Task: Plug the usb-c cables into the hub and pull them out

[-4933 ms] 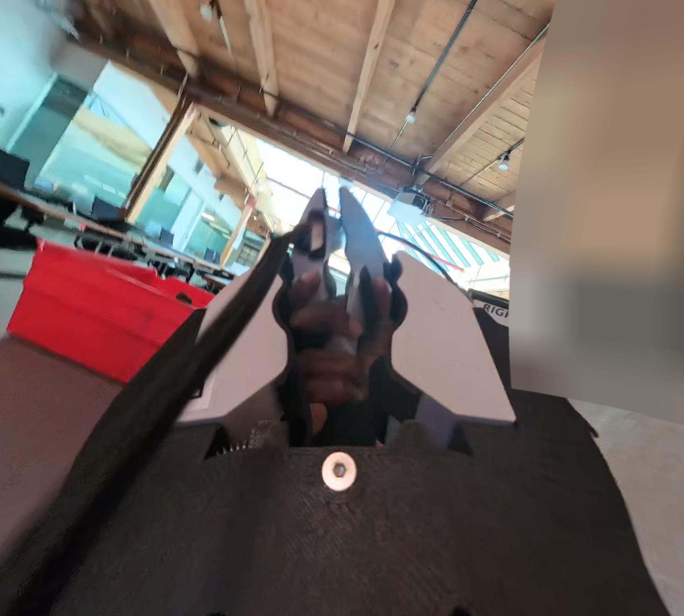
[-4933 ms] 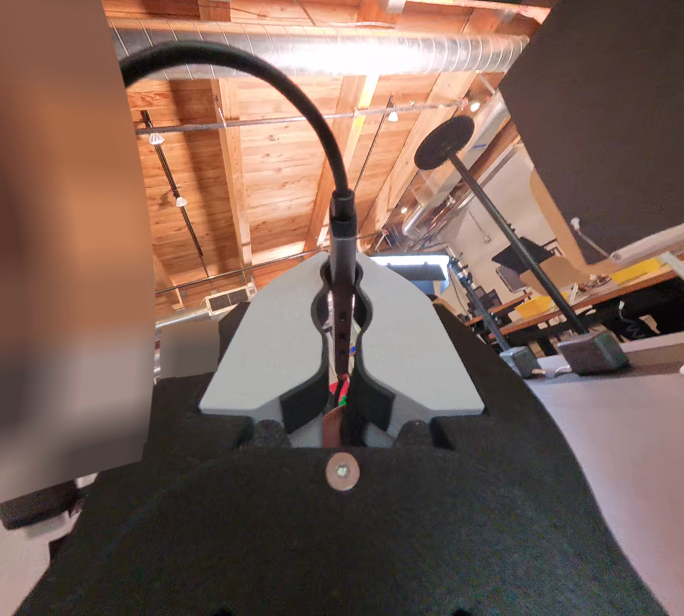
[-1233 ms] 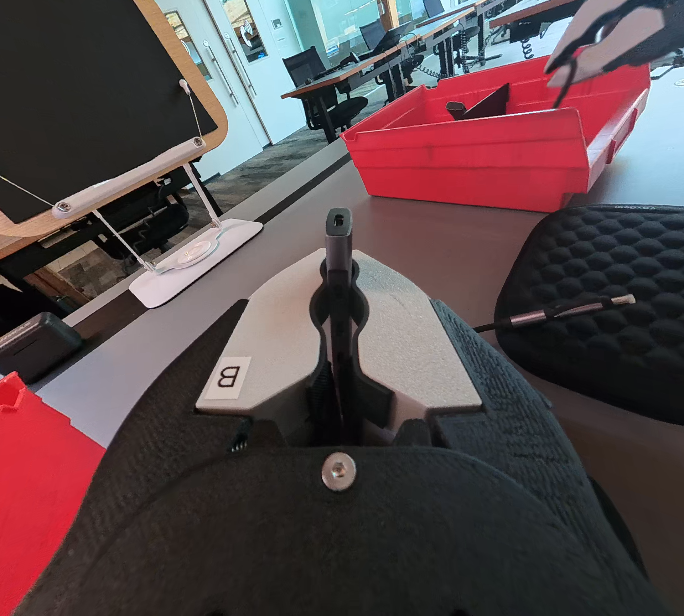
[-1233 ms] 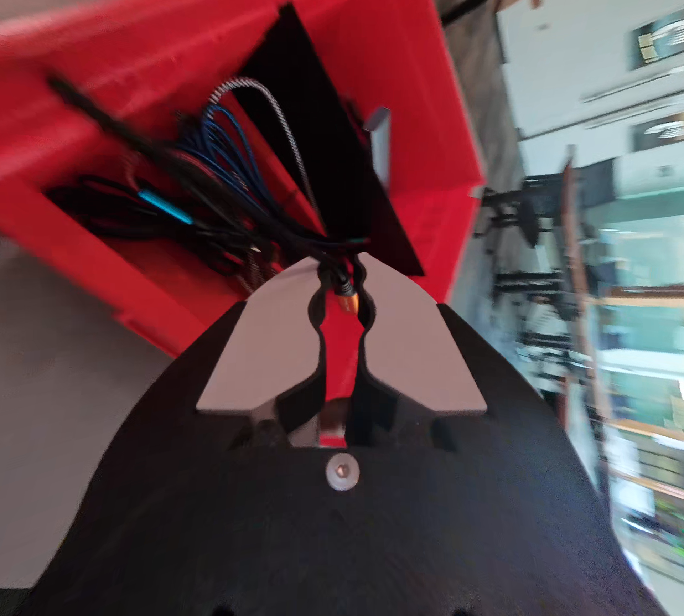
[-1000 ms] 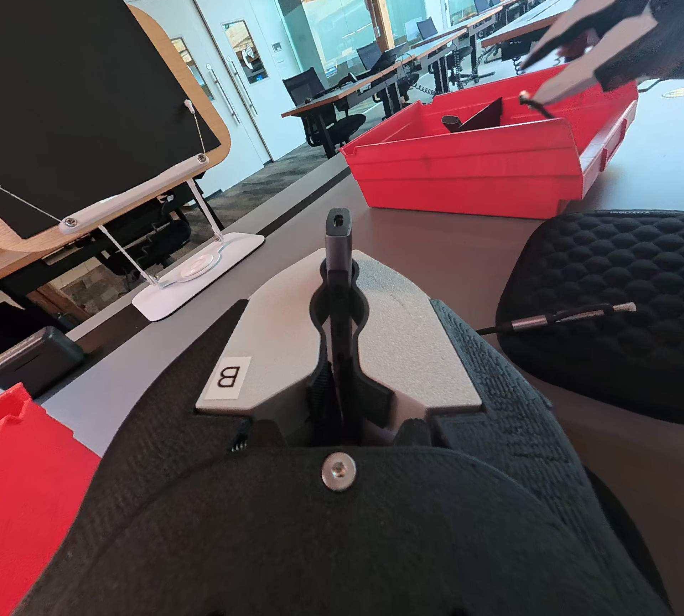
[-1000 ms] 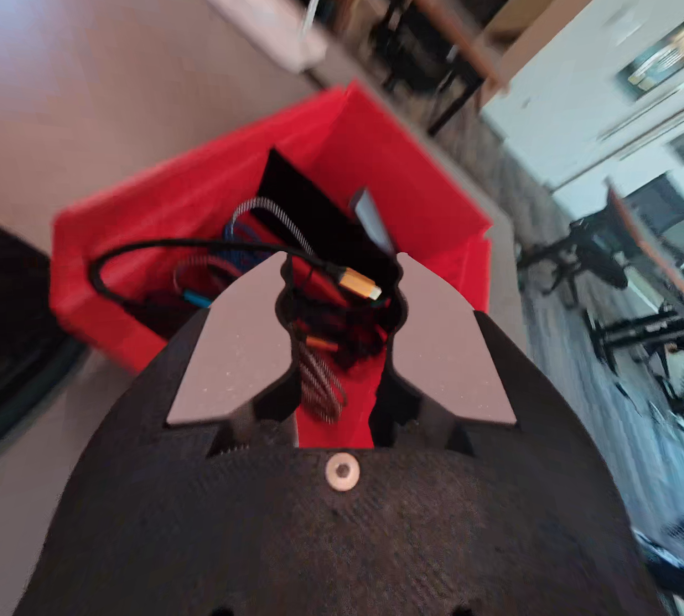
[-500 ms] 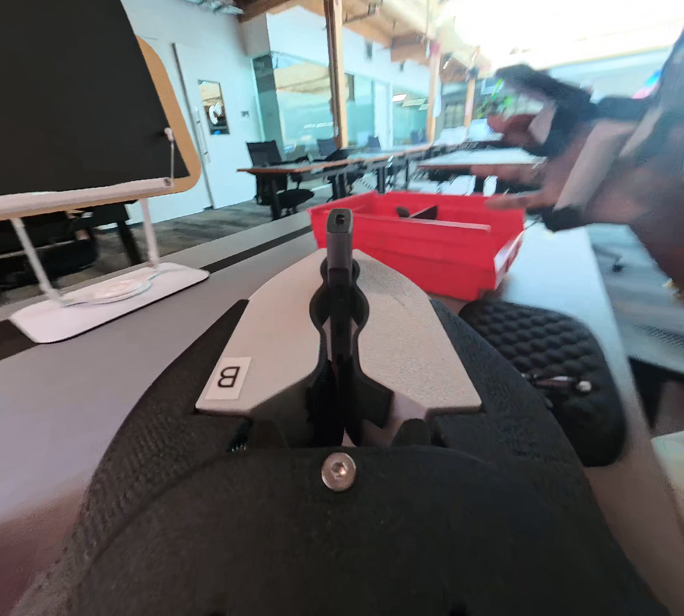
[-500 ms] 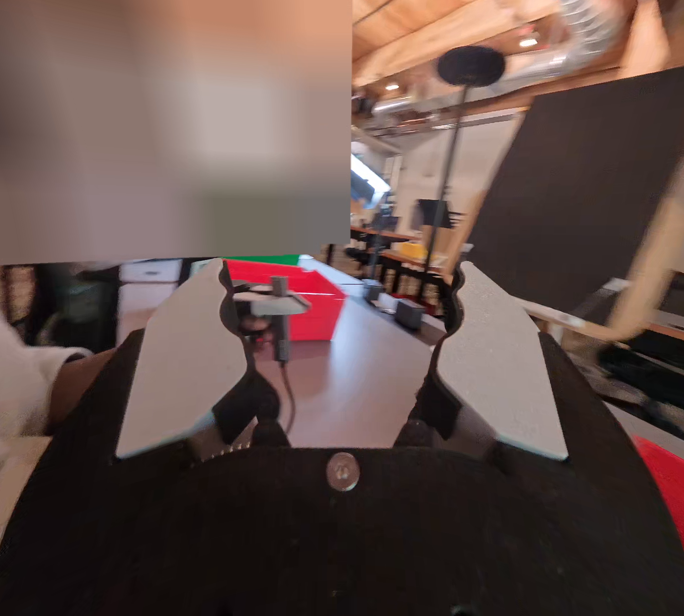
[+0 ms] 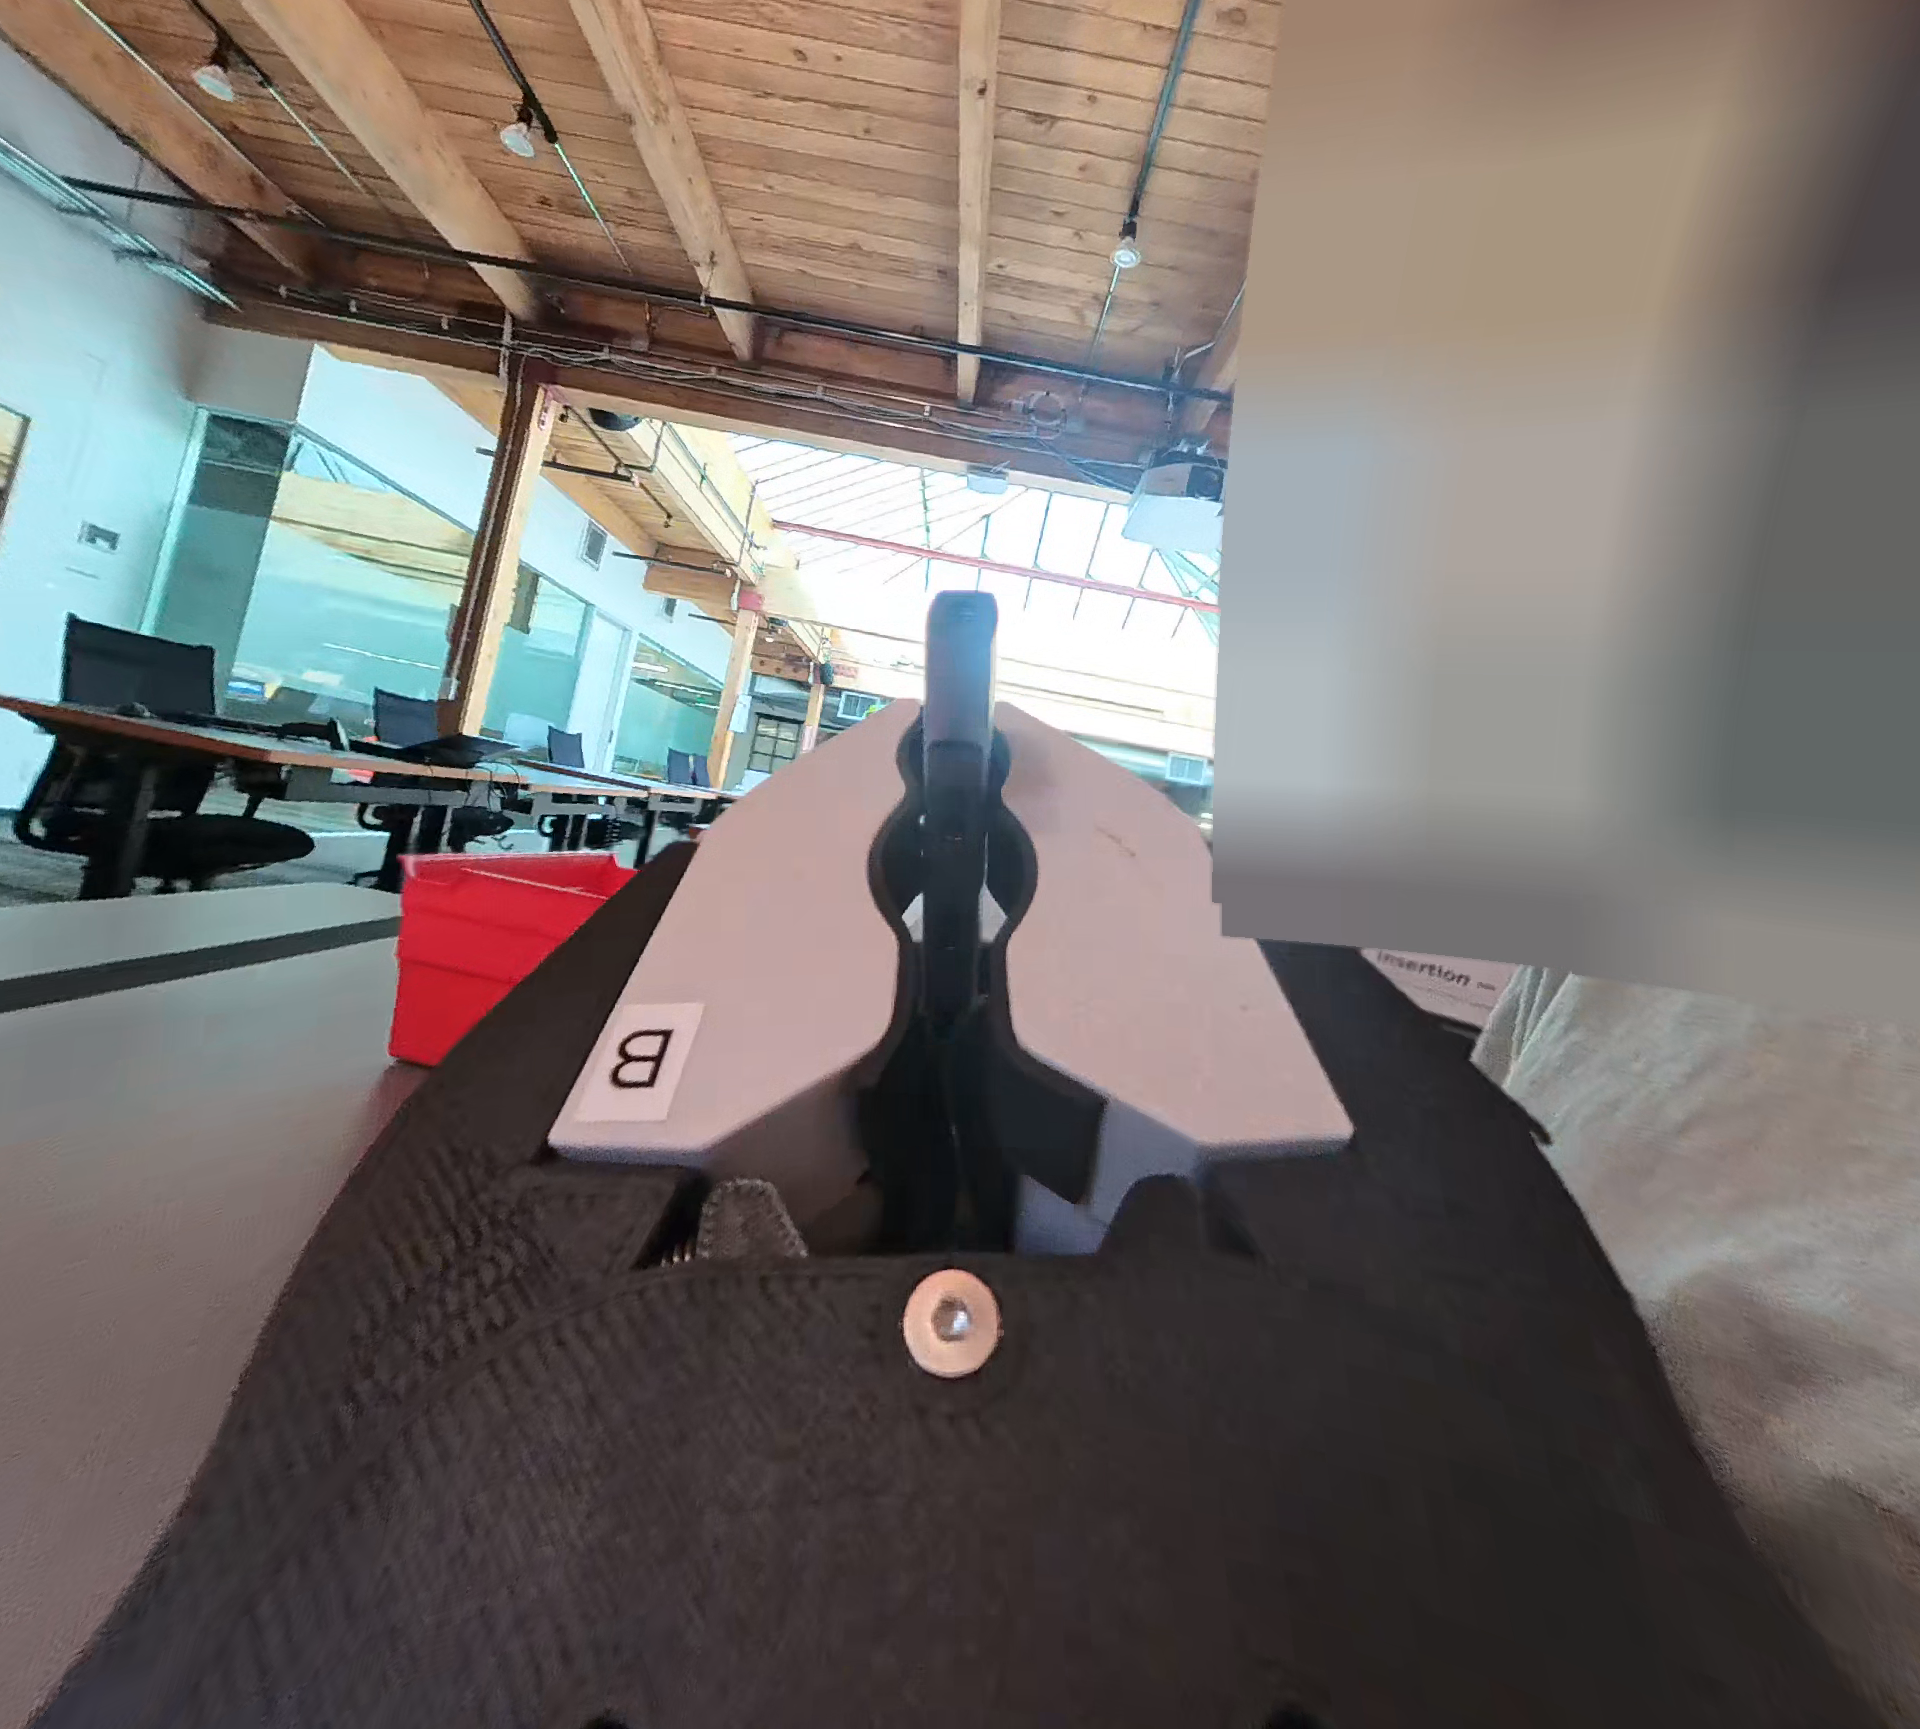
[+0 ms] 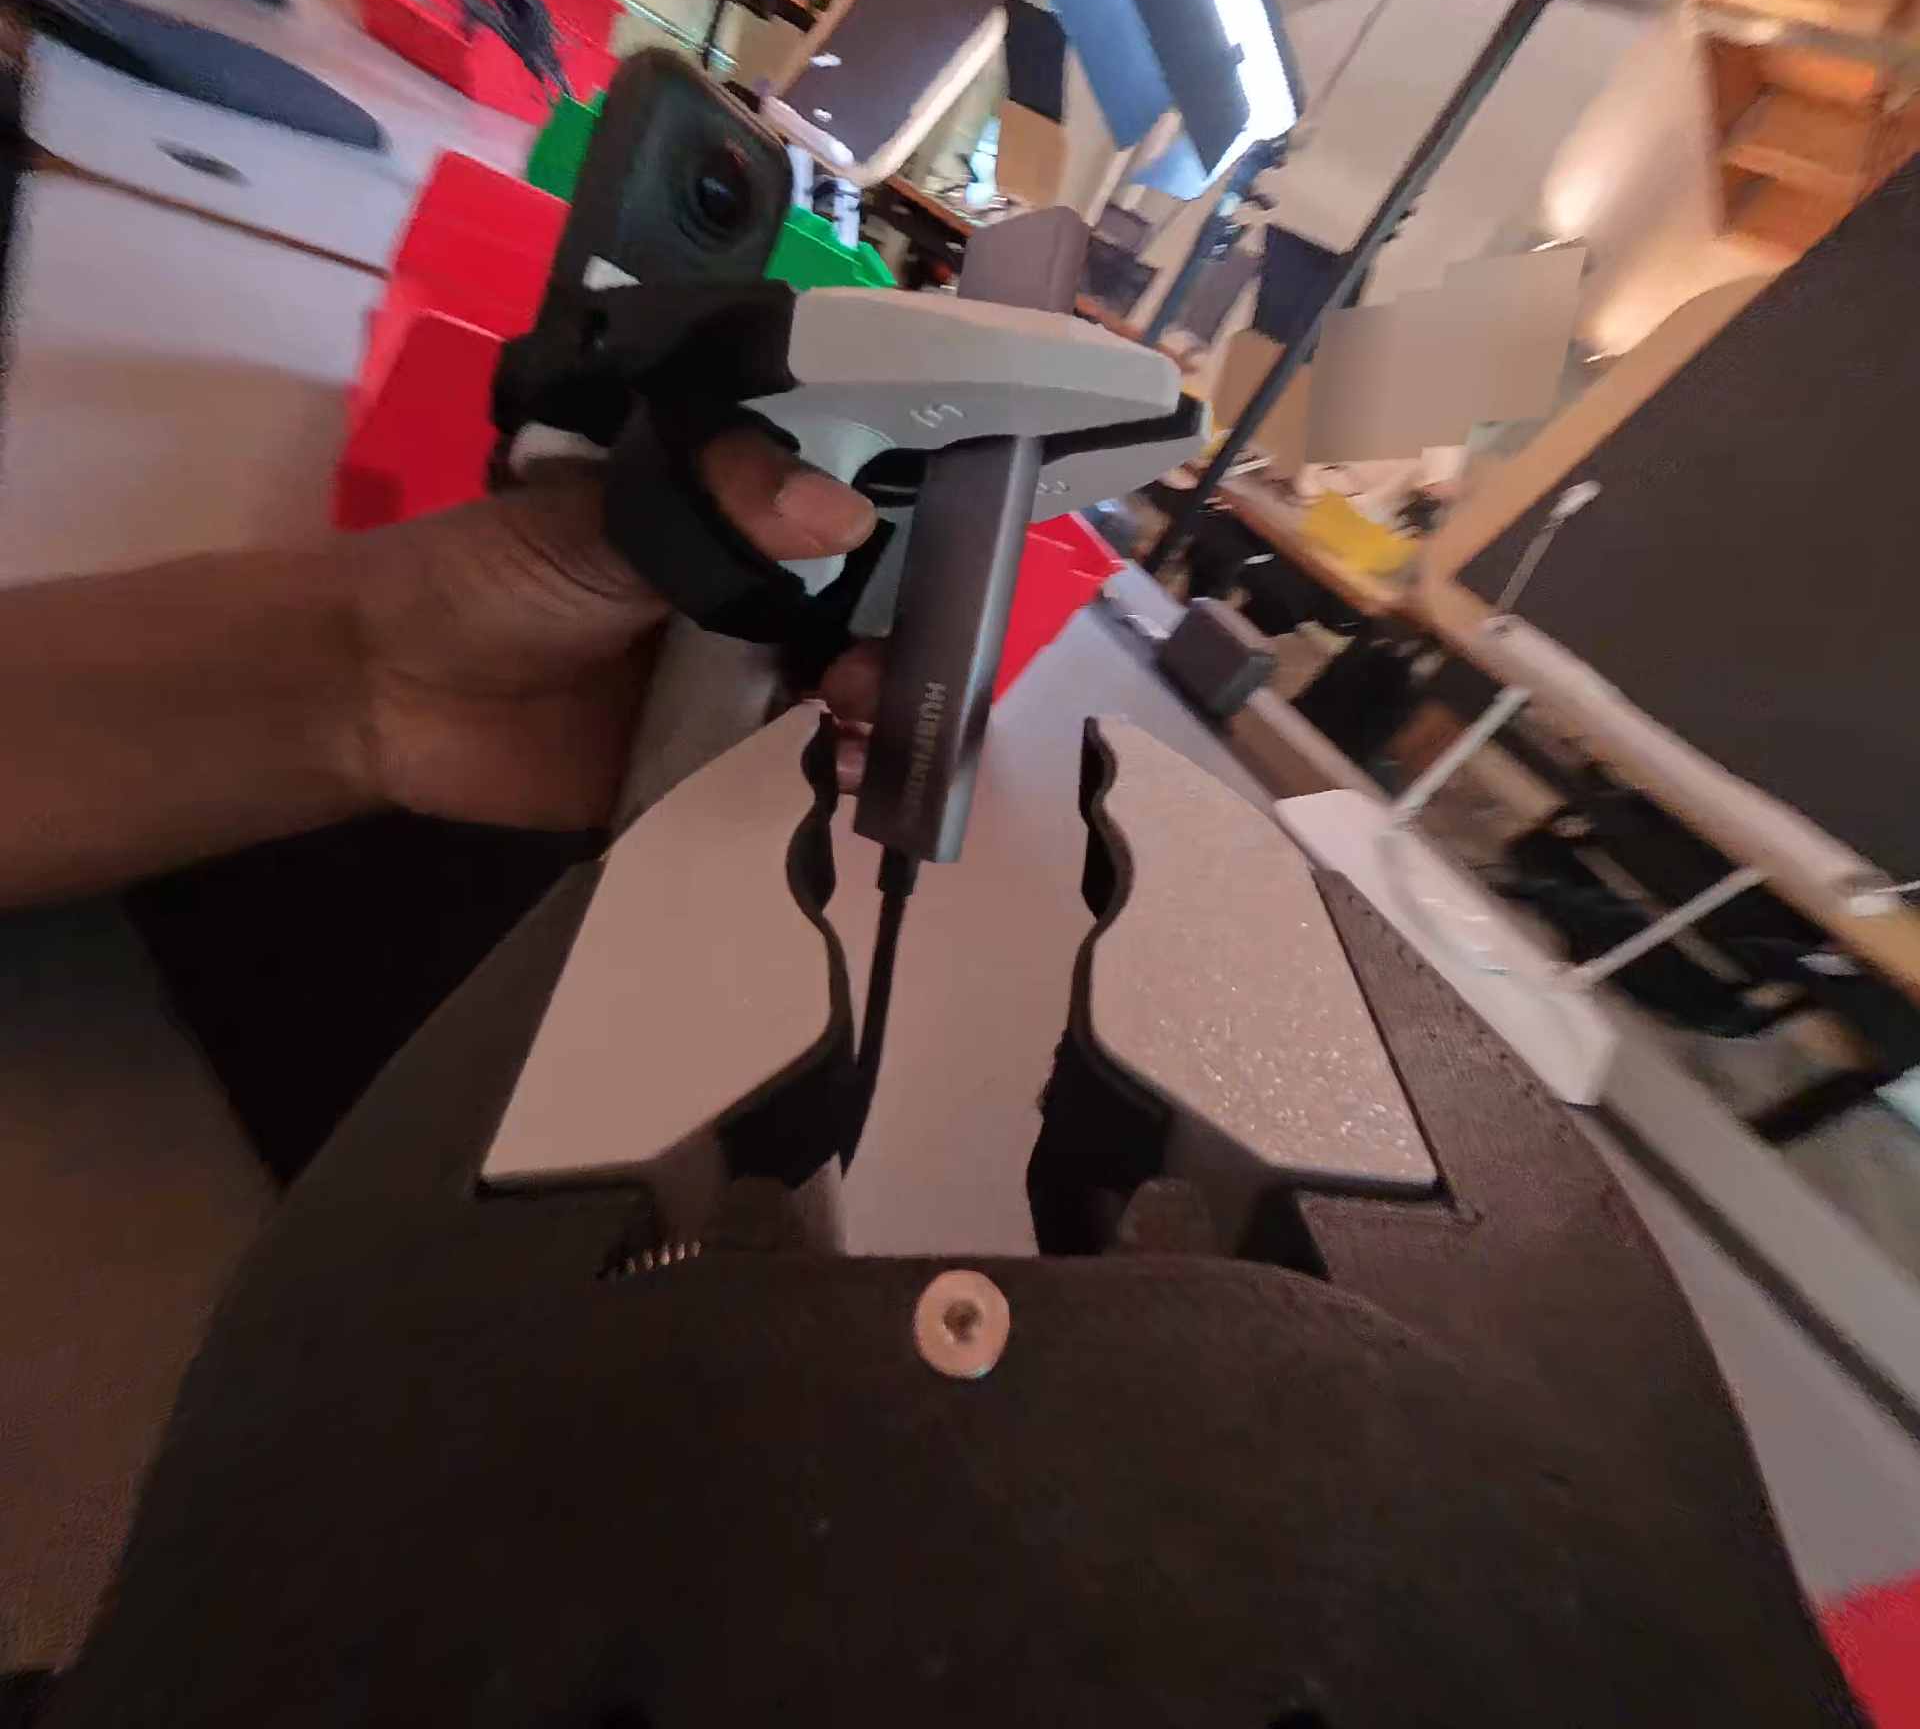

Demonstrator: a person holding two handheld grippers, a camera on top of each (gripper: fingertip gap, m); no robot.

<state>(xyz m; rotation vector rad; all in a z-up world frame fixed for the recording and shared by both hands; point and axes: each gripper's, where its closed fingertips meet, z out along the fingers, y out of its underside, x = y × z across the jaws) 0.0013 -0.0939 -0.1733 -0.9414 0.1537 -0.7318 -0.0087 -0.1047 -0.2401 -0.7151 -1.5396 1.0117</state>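
My left gripper (image 9: 961,729) is shut on the dark grey hub (image 9: 961,661), which stands edge-on and pokes out past the fingertips. In the right wrist view the hub (image 10: 935,661) hangs down from the left gripper (image 10: 1164,422), which a hand (image 10: 499,640) holds. My right gripper (image 10: 951,734) is open and empty. The hub's lower end sits between its fingertips. The hub's own black cable (image 10: 881,962) runs down between the open fingers. No loose usb-c cable shows.
A red bin (image 9: 499,941) stands on the grey table (image 9: 156,1108) ahead on the left. In the right wrist view, red bins (image 10: 447,391) and a green bin (image 10: 821,245) lie behind the hand. A white stand base (image 10: 1455,941) and a black board (image 10: 1766,536) are to the right. Across from one pair of fingers to the other is roughly 6 cm.
My right gripper opened over the red bin, let its cable go and swung to the hub. My left gripper tilted upward with the hub still in it.
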